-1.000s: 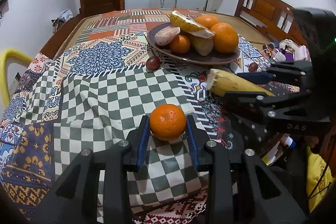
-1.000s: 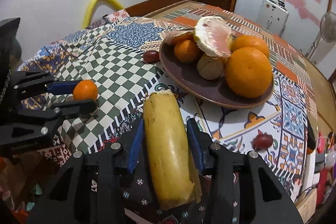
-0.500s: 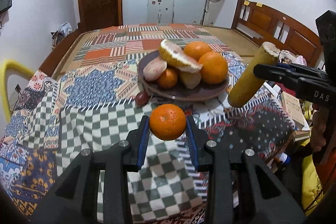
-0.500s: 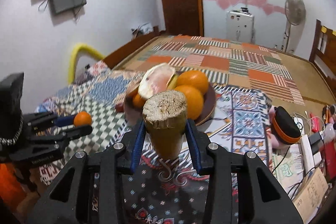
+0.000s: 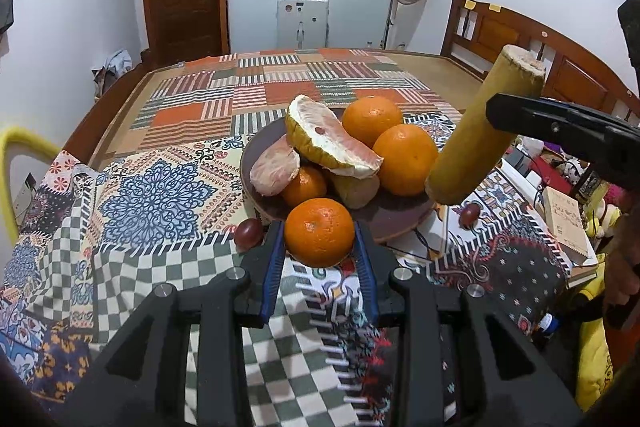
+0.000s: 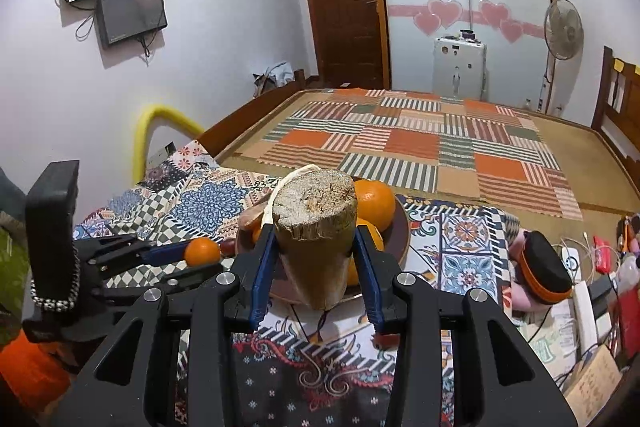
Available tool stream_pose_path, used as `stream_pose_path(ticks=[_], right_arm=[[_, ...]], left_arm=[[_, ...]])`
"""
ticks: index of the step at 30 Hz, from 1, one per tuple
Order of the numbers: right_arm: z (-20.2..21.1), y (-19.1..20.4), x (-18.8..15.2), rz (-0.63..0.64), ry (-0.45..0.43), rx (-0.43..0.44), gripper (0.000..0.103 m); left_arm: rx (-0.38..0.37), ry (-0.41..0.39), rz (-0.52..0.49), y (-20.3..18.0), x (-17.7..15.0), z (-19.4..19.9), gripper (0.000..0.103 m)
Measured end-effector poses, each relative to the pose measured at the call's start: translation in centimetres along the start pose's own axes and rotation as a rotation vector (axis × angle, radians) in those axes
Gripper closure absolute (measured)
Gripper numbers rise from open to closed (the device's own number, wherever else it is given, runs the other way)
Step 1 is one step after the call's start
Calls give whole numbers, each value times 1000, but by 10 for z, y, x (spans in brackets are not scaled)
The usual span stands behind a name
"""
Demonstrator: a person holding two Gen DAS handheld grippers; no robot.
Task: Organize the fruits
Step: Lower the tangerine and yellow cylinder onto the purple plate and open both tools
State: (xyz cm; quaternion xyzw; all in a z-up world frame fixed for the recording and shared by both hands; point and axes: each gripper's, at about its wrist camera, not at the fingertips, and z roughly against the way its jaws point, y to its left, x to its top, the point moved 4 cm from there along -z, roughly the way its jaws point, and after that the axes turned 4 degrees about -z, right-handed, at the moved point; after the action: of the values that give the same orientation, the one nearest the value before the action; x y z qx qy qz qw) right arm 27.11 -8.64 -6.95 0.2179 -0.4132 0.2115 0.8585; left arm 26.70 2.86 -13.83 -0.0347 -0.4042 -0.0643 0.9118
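Observation:
My left gripper (image 5: 319,241) is shut on a small orange (image 5: 319,237) and holds it in the air just in front of the brown plate (image 5: 394,221). The plate holds two big oranges (image 5: 405,165), a pomelo wedge (image 5: 328,143), a peeled segment and smaller fruits. My right gripper (image 6: 314,245) is shut on a thick yellow sugarcane piece (image 6: 314,235), tilted up over the plate's right edge; it also shows in the left wrist view (image 5: 476,143). The left gripper with its orange shows in the right wrist view (image 6: 202,251).
Two dark red fruits lie on the patterned cloth, one left of the plate (image 5: 248,231) and one right (image 5: 469,214). Books and clutter (image 5: 566,219) sit past the cloth's right edge. A yellow chair back (image 5: 24,147) stands at the left. A wooden headboard (image 5: 500,39) is beyond.
Both grippers have lifted their fruit off the cloth and moved toward the plate. The sugarcane has swung from lying flat to tilted upright.

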Motion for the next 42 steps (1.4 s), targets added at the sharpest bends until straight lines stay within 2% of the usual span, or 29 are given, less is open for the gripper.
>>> stream_pose_path(ticks=[20,26,30,33,37,42], right_arm=[[-58,-1,34,-41,61,32,68],[-80,-10,35,-97,100,52,68],[-88,-7,34,-82,119,35,68],[-93,-3,34,-66,133,21,68],[-99,-1,34,-53,150,7,68],[-97,-3,35,-54,133,-5,68]], left_arm=[[-2,47,40,12,10,-42,69],[-6,57,42,11,9,-51,69],[-16,56,44,11,11,-53,69],[-23,57,47,13,12,-55,65],[-18,53,39,11,12,-55,54],[-17,58,34,8,10,-54,53]])
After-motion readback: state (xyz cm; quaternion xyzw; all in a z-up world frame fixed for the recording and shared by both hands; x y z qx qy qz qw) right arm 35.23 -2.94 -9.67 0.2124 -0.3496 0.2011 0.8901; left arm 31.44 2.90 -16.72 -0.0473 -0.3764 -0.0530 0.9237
